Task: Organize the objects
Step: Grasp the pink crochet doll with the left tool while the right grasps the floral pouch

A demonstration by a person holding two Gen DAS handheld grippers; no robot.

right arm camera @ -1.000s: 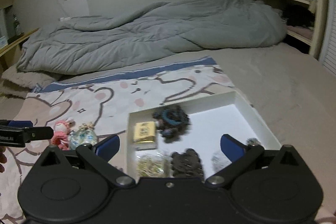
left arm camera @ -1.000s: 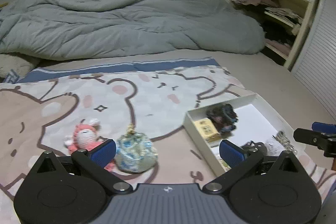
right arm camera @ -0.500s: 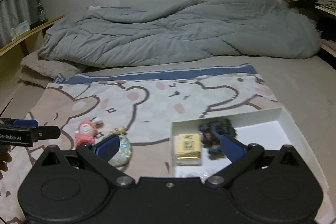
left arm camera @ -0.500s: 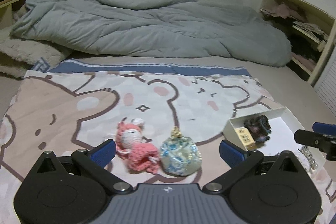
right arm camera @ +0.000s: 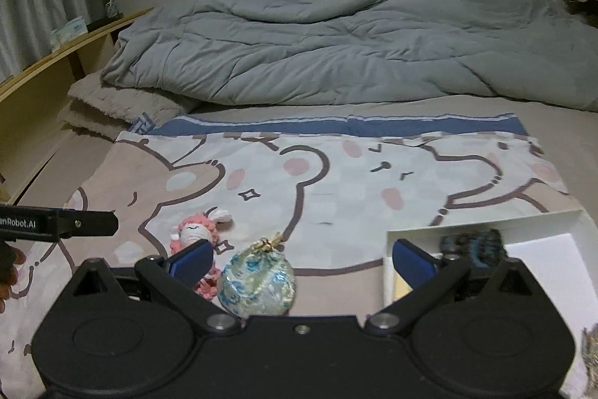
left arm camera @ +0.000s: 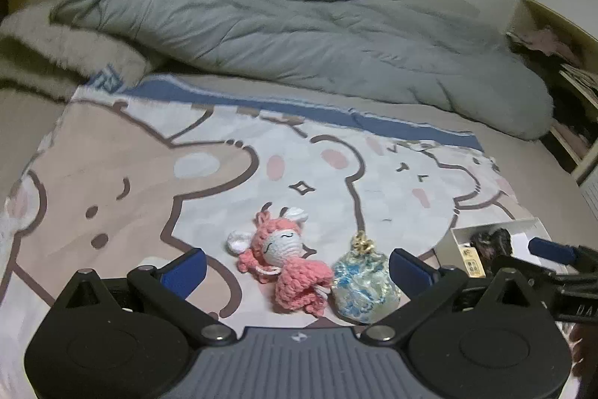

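A pink crocheted doll (left arm camera: 286,262) and a blue-and-gold brocade pouch (left arm camera: 364,288) lie side by side on the cartoon bear blanket (left arm camera: 149,182). My left gripper (left arm camera: 297,266) is open and empty, with both lying between its fingers. My right gripper (right arm camera: 304,258) is open and empty, with the pouch (right arm camera: 258,281) between its fingers and the doll (right arm camera: 198,238) behind its left finger. A white tray (right arm camera: 482,232) at the right holds a dark scrunchie (right arm camera: 472,245) and a yellow packet (left arm camera: 472,260).
A rumpled grey duvet (right arm camera: 355,43) covers the far half of the bed. A beige fleece blanket (left arm camera: 56,51) is folded at the far left. A wooden shelf (right arm camera: 56,51) runs along the left wall. Open shelves with clothes (left arm camera: 560,62) stand at the right.
Both grippers have swung left, away from the tray. The doll and pouch now sit between the left gripper's fingers, and the pouch between the right's.
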